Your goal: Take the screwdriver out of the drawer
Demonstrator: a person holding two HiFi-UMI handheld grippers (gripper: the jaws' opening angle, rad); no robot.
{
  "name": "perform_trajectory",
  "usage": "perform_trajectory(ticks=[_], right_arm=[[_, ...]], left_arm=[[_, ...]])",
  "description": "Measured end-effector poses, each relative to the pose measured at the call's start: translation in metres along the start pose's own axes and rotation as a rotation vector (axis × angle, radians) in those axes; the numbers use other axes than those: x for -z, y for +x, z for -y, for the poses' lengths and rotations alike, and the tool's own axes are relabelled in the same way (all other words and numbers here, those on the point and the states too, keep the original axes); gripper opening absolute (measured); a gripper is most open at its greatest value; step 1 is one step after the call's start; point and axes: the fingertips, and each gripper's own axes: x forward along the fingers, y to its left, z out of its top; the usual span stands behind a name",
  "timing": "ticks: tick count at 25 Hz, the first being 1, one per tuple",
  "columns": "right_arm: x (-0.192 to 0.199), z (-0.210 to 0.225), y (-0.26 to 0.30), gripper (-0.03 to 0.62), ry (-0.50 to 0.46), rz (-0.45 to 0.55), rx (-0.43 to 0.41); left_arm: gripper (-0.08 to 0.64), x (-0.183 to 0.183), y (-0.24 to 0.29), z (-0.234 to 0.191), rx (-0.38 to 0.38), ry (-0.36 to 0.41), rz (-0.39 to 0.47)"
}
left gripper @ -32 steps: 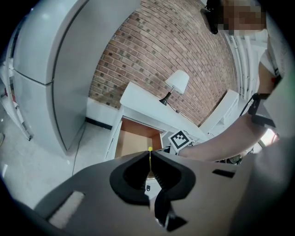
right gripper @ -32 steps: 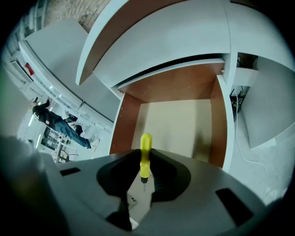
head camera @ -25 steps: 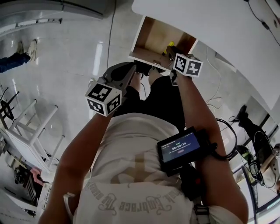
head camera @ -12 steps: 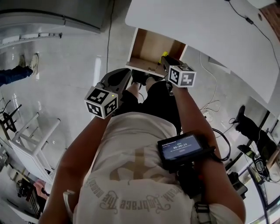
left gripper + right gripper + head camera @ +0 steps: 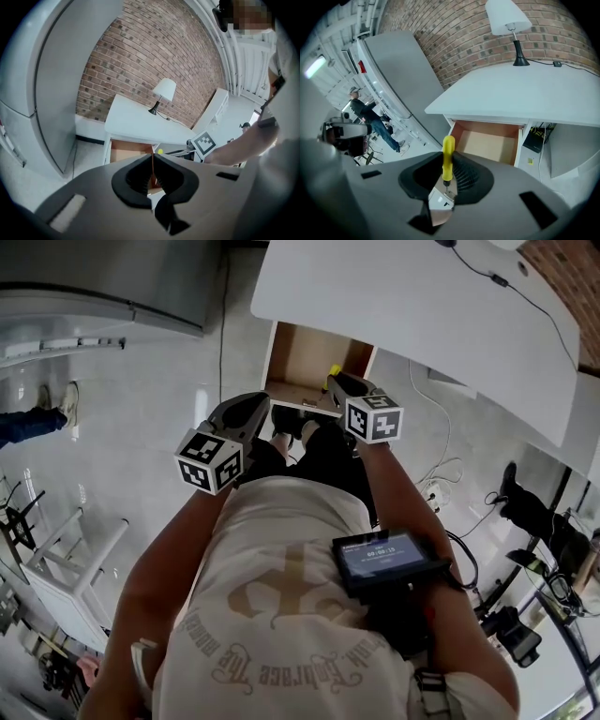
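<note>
Screwdriver (image 5: 448, 149) clamped in right gripper (image 5: 449, 174), out of the open drawer (image 5: 487, 146).
Pads pinch the lower part of the yellow handle from both sides; the top end sticks out past the fingertips. Left gripper (image 5: 152, 174) jaws are closed together with nothing between them.

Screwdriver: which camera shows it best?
The right gripper view: the yellow screwdriver stands clamped in the right tool, handle fully visible. The head view shows just a yellow bit by that tool; the left gripper view, a tiny yellow dot.
</note>
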Motion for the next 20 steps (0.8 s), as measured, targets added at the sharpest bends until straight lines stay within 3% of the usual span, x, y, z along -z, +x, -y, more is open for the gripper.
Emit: perform_trajectory(ticks=[10,20], right_arm=[[-0.021,-0.020,-0.030,0.057,-0.093,0.068,-0.034],[-0.026,-0.036,-0.067,0.057,-0.110,0.129,-0.032]], left_arm=[[0.014,-0.020,-0.003,0.001,0.010,0.036,0.017],[0.014,-0.026,-0.009,0.005,0.013,0.069,0.025]])
